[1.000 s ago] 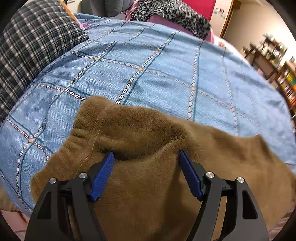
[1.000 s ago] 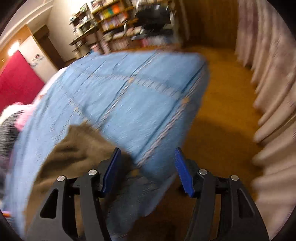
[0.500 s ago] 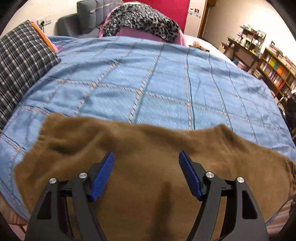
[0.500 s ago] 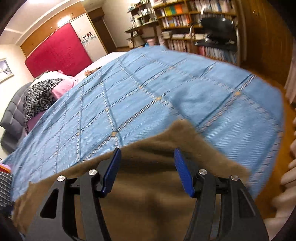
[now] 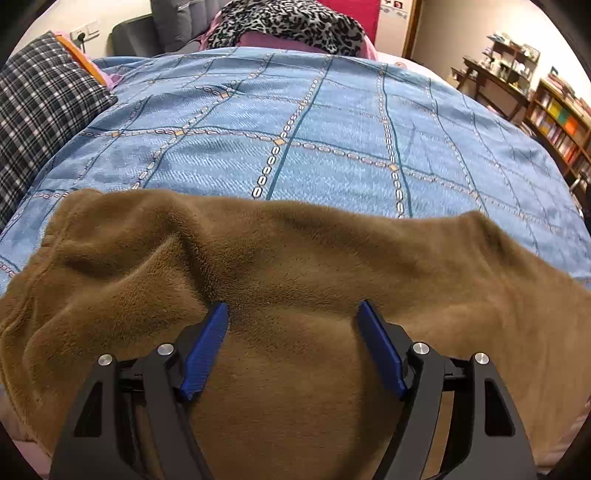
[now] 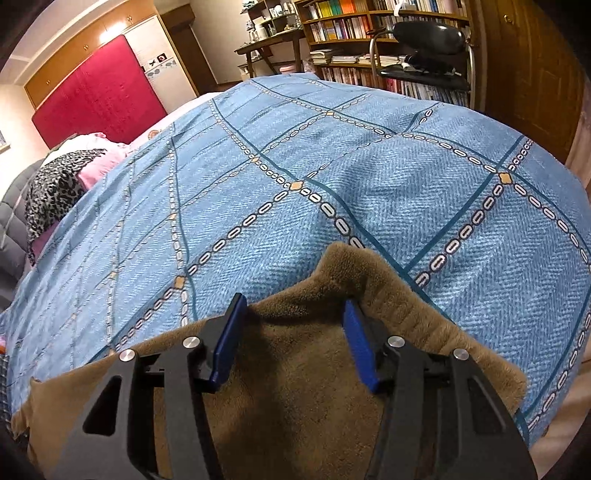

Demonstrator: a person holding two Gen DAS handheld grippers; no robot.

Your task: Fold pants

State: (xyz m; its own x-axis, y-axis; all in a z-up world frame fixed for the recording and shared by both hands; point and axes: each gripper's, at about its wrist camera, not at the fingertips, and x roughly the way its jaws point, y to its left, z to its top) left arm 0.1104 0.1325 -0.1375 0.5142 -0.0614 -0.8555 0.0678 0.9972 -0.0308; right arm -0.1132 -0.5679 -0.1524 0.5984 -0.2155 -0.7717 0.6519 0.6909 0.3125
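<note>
left wrist view: brown pants lie on blue bedspread, bookshelves beyond; both jaws spread wide.

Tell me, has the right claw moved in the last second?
Yes. The right claw swung away from the floor and bed corner, toward the brown pants; now it hovers open over them, with the blue bedspread filling the view.

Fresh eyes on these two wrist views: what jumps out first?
The brown fleece pants sprawl across the near edge of the blue chain-patterned bedspread, filling the foreground. Both the left gripper and right gripper sit open over the fabric. A leopard-print throw lies at the headboard.
</note>
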